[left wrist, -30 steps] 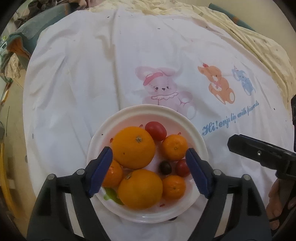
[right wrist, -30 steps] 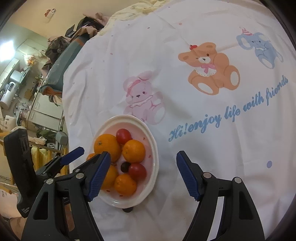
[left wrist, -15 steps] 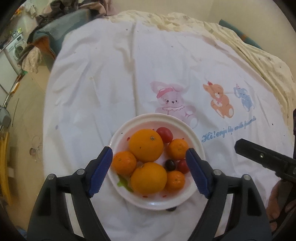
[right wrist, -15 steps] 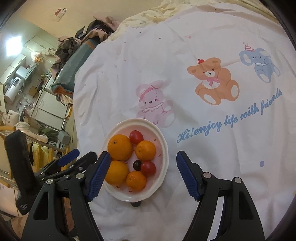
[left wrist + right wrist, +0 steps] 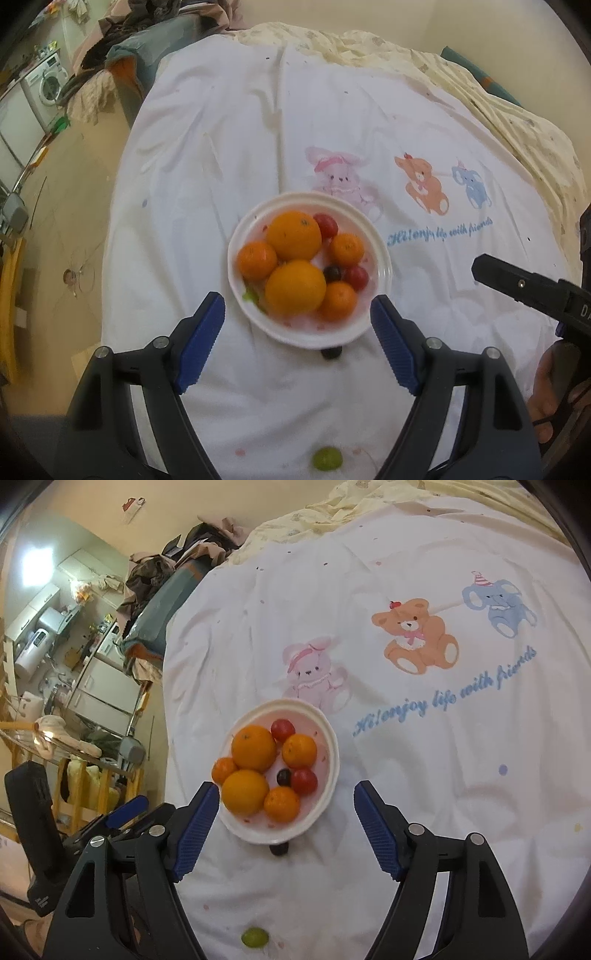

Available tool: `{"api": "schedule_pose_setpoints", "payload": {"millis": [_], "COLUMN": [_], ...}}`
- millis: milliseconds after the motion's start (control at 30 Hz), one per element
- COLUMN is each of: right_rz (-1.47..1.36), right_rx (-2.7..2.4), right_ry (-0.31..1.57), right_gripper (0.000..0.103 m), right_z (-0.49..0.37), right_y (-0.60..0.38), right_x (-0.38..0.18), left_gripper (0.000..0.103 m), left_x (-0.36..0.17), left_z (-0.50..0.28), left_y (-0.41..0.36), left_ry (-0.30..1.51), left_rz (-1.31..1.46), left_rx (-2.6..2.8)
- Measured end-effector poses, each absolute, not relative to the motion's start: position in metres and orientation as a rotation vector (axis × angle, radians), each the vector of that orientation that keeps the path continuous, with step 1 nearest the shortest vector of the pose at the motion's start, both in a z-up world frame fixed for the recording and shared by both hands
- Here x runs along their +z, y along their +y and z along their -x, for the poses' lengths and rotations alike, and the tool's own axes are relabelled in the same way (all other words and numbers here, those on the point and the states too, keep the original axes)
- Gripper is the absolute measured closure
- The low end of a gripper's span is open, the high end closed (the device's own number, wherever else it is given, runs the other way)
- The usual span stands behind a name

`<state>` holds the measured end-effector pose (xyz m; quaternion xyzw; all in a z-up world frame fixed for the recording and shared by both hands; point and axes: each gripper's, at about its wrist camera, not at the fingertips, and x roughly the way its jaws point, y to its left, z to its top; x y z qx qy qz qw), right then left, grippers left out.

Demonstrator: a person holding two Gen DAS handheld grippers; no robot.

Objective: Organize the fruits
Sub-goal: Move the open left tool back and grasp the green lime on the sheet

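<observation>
White bowl [image 5: 384, 258] sits on the white sheet [image 5: 221, 184] w/ cartoon animal print, just below the pink bunny [image 5: 338, 179]. Inside: two big oranges [image 5: 293, 234], one behind the other; three small mandarins [image 5: 256, 259] at left, right & front-right; two red cherry tomatoes [image 5: 327, 225], one at the back, one at right; one dark grape [image 5: 332, 273] touching the right tomato. Bit of green shows under the front orange. Another dark grape [image 5: 279, 848] lies on the sheet right at the bowl's near rim, outside it. A green grape [image 5: 255, 937] lies alone on the sheet, well nearer the cameras.

Left gripper [image 5: 297, 341]: jaws wide, nothing between the pads, above the sheet near side of the bowl. Right gripper [image 5: 282, 825]: jaws wide too, nothing held, bowl seen toward its left finger. Each gripper shows at the edge of the other's view. Cluttered room & a washing machine [image 5: 46, 85] beyond the bed at left.
</observation>
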<state>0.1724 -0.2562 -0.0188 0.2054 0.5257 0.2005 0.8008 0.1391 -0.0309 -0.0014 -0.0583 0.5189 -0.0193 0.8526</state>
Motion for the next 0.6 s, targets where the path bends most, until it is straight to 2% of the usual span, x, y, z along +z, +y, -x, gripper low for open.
{"api": "schedule_pose_setpoints", "payload": {"millis": [333,600], "right_rz": [-0.492,-0.498], "right_rx": [0.441,0.38], "right_ry": [1.165,1.229], "right_gripper": [0.022,0.022], "right_z": [-0.129,-0.122], "right_y": [-0.26,-0.267], "right_x": [-0.035,-0.062], "left_gripper": [0.025,0.025], "left_x": [-0.024,-0.079], "left_z": [-0.088,-0.042], "left_y": [-0.028,-0.041], "left_ry": [1.157,1.383], "left_rz": [0.156,0.184], "left_rx": [-0.02,-0.042]}}
